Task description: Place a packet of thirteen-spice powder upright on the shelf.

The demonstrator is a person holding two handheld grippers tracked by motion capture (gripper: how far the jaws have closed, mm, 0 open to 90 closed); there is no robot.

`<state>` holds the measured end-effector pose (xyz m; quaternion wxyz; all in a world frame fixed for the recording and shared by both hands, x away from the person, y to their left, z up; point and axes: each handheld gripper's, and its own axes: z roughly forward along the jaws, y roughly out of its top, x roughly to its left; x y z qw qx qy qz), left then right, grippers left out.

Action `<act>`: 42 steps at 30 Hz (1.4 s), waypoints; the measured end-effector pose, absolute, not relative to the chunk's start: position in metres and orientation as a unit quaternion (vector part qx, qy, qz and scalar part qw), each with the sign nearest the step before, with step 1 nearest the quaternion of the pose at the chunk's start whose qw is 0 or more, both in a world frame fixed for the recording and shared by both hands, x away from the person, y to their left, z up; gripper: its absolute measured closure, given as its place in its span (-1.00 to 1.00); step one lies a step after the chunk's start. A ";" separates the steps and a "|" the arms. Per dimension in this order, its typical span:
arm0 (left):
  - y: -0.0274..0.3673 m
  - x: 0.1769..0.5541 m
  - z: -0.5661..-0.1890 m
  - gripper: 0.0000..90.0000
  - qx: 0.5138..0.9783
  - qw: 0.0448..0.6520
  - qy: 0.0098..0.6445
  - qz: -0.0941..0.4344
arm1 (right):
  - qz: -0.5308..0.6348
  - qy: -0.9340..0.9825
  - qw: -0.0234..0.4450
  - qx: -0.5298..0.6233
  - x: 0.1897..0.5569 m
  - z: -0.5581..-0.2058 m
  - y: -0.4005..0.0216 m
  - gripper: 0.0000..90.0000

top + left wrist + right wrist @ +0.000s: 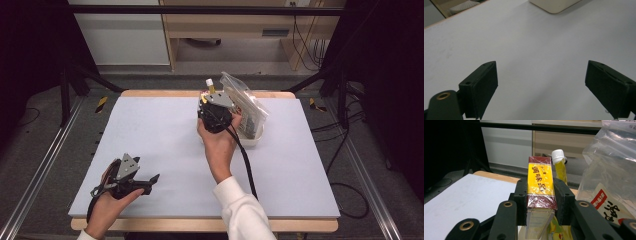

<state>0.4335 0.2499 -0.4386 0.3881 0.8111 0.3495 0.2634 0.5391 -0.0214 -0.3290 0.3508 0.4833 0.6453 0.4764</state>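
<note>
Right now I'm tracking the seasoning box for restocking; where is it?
The seasoning box sits clamped in the right gripper, at the table's far right, beside a yellow bottle and plastic bag.

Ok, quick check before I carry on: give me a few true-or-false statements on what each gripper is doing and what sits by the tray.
1. The right gripper is clamped on a yellow and red box. True.
2. The left gripper holds a bottle. False: its jaws stand wide apart over the bare table mat with nothing between them.
3. A yellow tube with a white cap stands right behind the box. True.
4. The clear plastic bag lies at the near left corner of the table. False: it is at the far side, in the white tray, beside the right gripper.
</note>
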 end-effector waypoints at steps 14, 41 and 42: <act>0.248 0.433 -0.439 -0.76 0.815 0.385 0.344 0.261 | 0.467 0.641 0.356 0.494 0.539 -0.341 -0.017 0.51; 0.243 0.432 -0.441 -0.76 0.824 0.379 0.333 0.257 | 0.457 0.628 0.350 0.524 0.555 -0.366 -0.007 0.51; 0.243 0.432 -0.441 -0.76 0.824 0.379 0.333 0.257 | 0.456 0.628 0.349 0.525 0.555 -0.367 -0.007 0.51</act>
